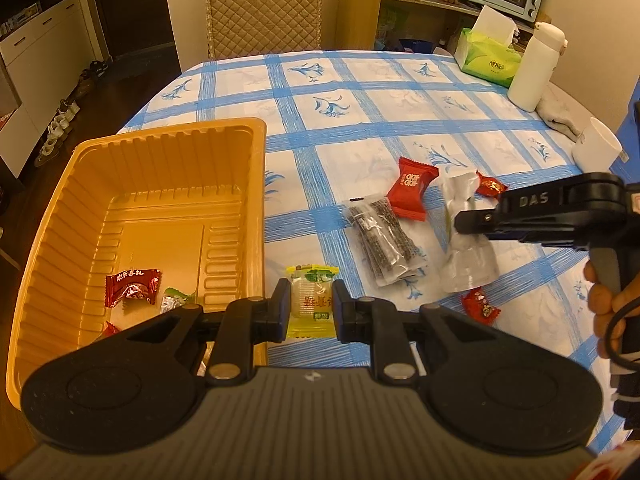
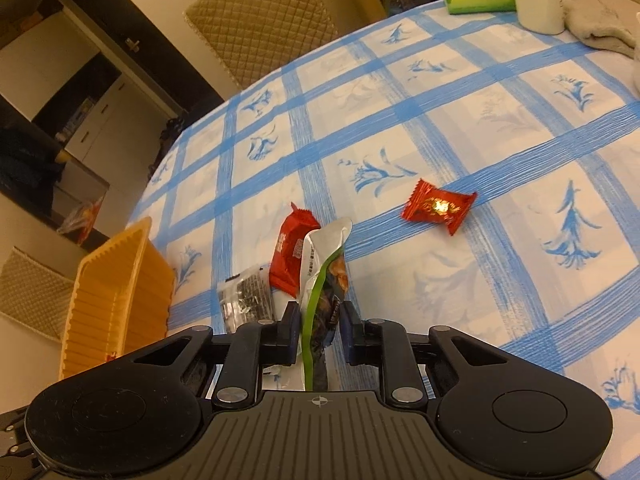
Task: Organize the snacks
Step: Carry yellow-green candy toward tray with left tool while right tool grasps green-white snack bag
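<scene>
Midway through the sorting, judging by the orange tray (image 1: pixel 60 216) with a few wrapped sweets already lying on its floor and several packets not yet inside. Left claw (image 1: pixel 311 307) pinched on a yellow-green candy (image 1: pixel 311 300), held just beside the tray's near right corner and not yet over its rim. Right claw (image 2: pixel 320 322) pressed together on a silver pouch (image 2: pixel 325 256) (jaws just closed, pouch standing upright between them), well to the right of the tray. Left lying on the worktop (image 1: pixel 360 92) to the right of the tray: a clear packet of dark sticks (image 1: pixel 382 240), a red square packet (image 1: pixel 412 188) just beyond it, and two small red candies, one (image 1: pixel 491 186) beyond the pouch and one (image 1: pixel 480 305) nearer than it. Next move, as a judgement only: carry the yellow-green candy leftward over the tray's wall and release it above the floor, then bring the pouch across the same wall. Care called for with the pouch: tall and floppy, gripped low, so likely to droop and catch on the rim unless lifted clear first.
</scene>
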Action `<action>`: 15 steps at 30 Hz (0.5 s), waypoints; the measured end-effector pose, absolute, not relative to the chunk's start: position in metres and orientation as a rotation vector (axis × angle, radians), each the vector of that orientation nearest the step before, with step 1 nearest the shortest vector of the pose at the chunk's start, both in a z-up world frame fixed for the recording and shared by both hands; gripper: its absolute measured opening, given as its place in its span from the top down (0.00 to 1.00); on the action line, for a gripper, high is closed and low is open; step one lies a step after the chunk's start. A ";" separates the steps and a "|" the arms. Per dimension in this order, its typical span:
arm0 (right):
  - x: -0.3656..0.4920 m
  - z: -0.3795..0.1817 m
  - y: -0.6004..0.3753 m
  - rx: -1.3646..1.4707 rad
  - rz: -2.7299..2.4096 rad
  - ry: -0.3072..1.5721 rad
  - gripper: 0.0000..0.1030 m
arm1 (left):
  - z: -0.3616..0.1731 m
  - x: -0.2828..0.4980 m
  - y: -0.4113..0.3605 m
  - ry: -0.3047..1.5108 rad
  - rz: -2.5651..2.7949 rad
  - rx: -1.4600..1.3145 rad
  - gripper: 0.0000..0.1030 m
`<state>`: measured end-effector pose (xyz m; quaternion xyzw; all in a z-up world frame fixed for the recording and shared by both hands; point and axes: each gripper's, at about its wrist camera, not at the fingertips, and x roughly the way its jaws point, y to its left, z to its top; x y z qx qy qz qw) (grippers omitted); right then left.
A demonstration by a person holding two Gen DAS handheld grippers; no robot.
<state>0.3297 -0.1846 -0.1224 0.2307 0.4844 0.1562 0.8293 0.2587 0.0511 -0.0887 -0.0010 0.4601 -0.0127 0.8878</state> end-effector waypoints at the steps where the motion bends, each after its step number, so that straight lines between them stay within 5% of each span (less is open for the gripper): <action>1: 0.328 -0.120 -0.188 0.493 0.331 1.023 0.79 | -0.087 0.257 0.051 0.953 -0.028 -0.004 0.81; 15: 0.285 -0.075 -0.194 0.486 0.392 0.974 0.79 | -0.062 0.226 0.056 0.891 -0.032 -0.029 0.81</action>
